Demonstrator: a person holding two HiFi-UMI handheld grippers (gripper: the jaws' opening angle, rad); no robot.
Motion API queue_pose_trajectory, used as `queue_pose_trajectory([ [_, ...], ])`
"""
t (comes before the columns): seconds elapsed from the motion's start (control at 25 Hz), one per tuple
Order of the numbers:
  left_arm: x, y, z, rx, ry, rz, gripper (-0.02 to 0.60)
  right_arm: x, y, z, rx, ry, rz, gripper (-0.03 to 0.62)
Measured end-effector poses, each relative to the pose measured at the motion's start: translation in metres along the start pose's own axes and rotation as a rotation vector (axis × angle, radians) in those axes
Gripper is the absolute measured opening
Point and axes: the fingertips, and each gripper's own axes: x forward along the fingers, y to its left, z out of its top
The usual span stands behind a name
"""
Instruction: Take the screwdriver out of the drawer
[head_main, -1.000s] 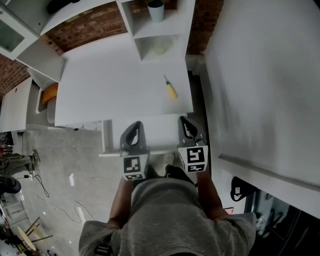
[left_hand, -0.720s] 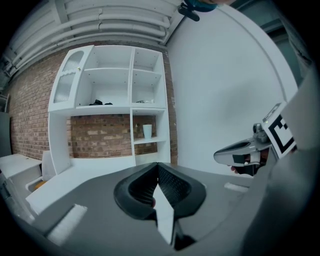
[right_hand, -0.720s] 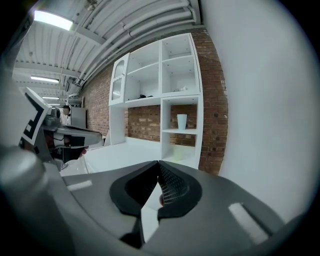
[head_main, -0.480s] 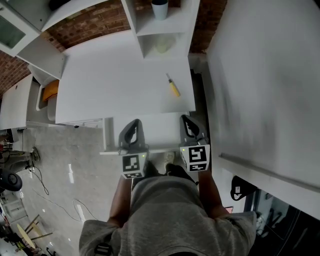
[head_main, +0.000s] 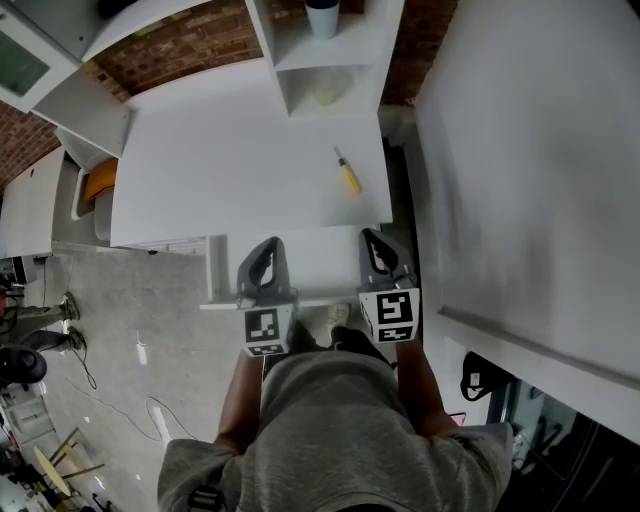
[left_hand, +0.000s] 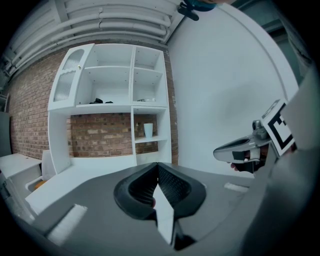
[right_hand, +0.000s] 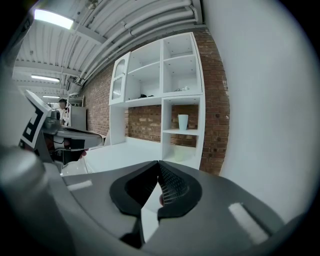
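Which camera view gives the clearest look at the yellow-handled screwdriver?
The head view. There the yellow-handled screwdriver lies in full sight on the white desk top, near its right edge, with nothing covering it. The left gripper view and the right gripper view do not show it at all.

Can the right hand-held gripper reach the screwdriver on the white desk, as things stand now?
Probably yes. The screwdriver lies alone on the bare desk top, just ahead of the right hand-held gripper, and nothing stands between them. Its jaws are shut, so they would have to open first.
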Motion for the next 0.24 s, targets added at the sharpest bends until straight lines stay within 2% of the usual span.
queue_pose_trajectory([
  [0.24,0.0045,0.0012,-0.0019,0.002,-0.003,0.006,0.012,0.0040,-0.0026,-0.0008,0.000,0.000,0.000,0.003],
])
